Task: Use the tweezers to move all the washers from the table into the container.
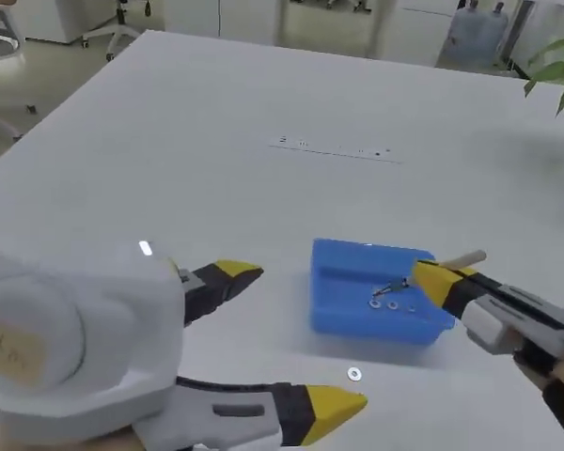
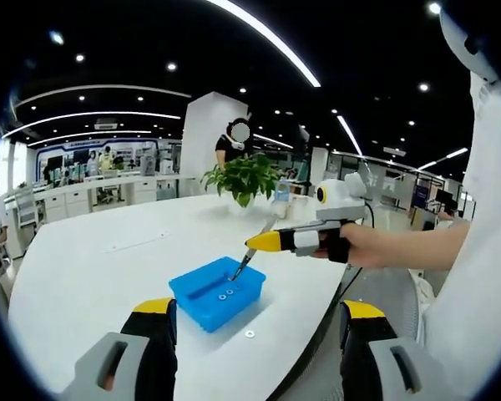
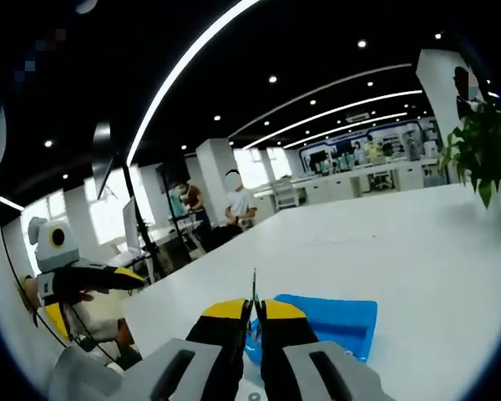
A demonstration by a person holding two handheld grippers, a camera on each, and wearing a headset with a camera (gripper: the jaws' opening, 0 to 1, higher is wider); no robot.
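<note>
A blue container (image 1: 338,310) sits on the white table (image 1: 263,169) with three small washers (image 1: 393,303) inside it. One washer (image 1: 354,374) lies on the table just in front of the container. My right gripper (image 1: 419,275) is shut on thin metal tweezers (image 1: 389,288), whose tips reach down into the container, above the washers. From my right gripper (image 3: 252,307) the tweezers (image 3: 253,288) stick out over the container (image 3: 338,322). My left gripper (image 1: 305,336) is open, left of the container, holding nothing. My left gripper (image 2: 259,307) faces the container (image 2: 202,305) and the loose washer (image 2: 249,334).
A green potted plant (image 1: 559,70) stands at the table's far right edge. A faint line of small marks (image 1: 334,148) lies mid-table. Chairs and a water bottle stand beyond the table. People stand in the background (image 2: 238,142).
</note>
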